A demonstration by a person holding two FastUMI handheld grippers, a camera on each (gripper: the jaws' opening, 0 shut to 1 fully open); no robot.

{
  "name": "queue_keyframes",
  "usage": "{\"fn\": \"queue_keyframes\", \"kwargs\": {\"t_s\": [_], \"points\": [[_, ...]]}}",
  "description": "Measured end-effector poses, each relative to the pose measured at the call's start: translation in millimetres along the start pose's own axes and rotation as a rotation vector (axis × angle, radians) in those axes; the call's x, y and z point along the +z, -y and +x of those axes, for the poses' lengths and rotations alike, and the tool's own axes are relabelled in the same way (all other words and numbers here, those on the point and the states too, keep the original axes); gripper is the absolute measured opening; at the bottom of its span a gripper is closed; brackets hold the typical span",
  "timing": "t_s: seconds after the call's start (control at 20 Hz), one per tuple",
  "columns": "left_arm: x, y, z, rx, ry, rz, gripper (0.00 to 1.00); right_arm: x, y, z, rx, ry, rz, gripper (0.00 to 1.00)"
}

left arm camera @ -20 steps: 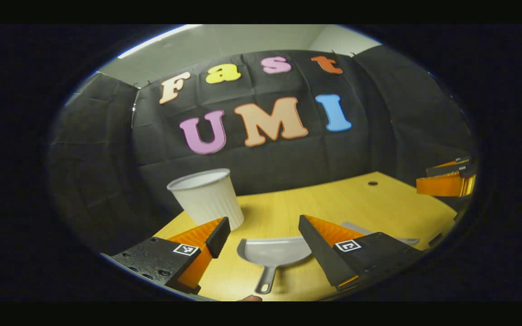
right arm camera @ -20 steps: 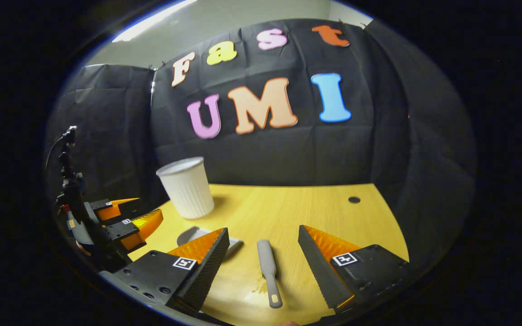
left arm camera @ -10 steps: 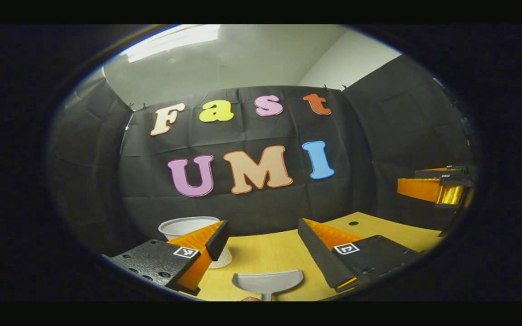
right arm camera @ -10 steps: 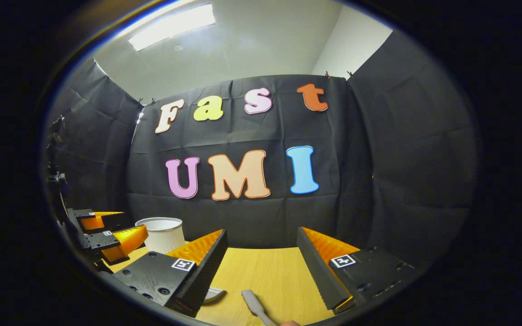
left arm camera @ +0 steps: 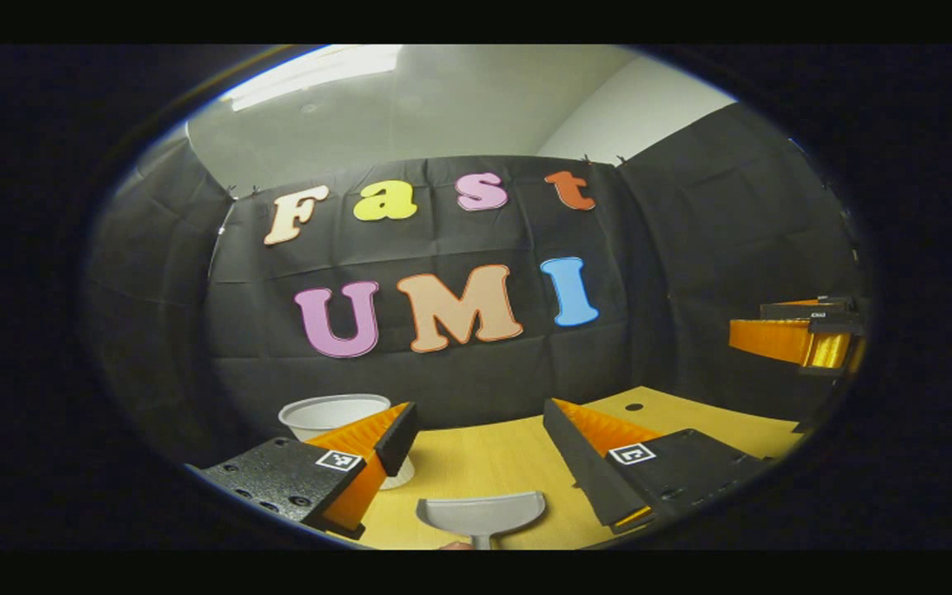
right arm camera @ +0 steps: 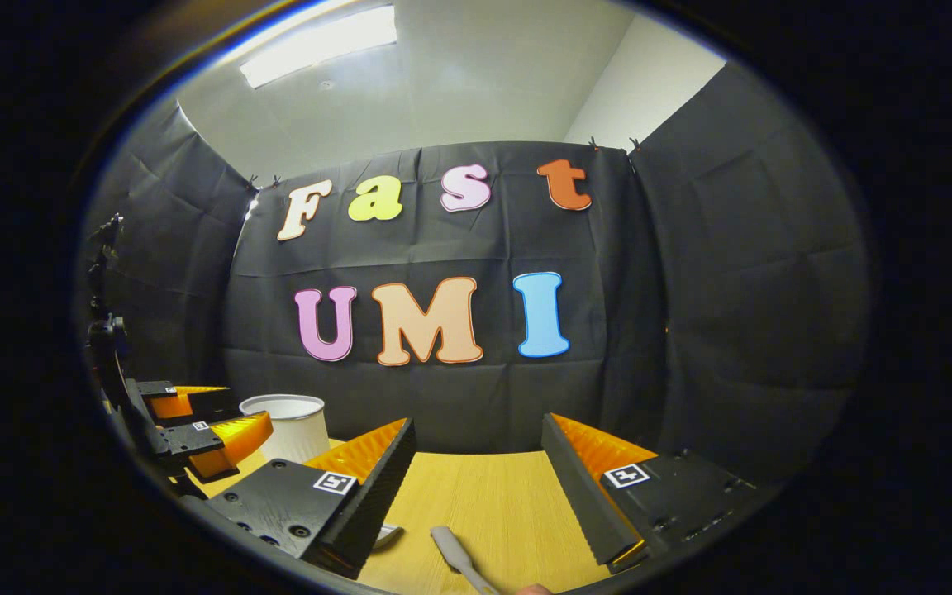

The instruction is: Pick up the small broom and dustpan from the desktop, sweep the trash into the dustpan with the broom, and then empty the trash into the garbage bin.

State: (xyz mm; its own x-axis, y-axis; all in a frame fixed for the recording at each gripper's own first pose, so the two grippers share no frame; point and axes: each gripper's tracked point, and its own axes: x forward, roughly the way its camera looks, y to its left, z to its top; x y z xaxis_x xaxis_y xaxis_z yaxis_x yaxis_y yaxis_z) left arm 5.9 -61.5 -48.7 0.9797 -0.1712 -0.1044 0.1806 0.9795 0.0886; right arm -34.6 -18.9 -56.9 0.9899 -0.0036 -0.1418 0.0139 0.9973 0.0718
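Note:
A grey dustpan (left arm camera: 481,514) lies on the yellow wooden desk (left arm camera: 484,463), below and between the fingers of my left gripper (left arm camera: 480,430), which is open and holds nothing. The grey broom handle (right arm camera: 459,566) lies on the desk (right arm camera: 484,496) at the bottom of the right gripper view, under my open right gripper (right arm camera: 476,446). An edge of the dustpan (right arm camera: 387,535) peeks out beside its left finger. The white ribbed garbage bin (left arm camera: 335,417) stands at the desk's far left, also the bin (right arm camera: 290,426) in the right gripper view.
The other gripper (left arm camera: 798,335) hovers at the right edge of the left gripper view; the left gripper (right arm camera: 195,426) shows at the left of the right gripper view. A small round hole (left arm camera: 634,406) marks the desk's far right. Black cloth walls close in behind.
Both grippers have tilted upward from a steep look down at the desk, so dustpan and broom slid to the bottom of the views. Over the last half second there was only a slight drift.

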Motion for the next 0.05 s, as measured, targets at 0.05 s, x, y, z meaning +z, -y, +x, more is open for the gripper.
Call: {"fn": "queue_keyframes", "kwargs": {"t_s": [0.05], "points": [[2.2, 0.9, 0.4, -0.003, 0.007, 0.003, 0.92, -0.2, 0.3, -0.4, -0.001, 0.001, -0.001, 0.92]]}}
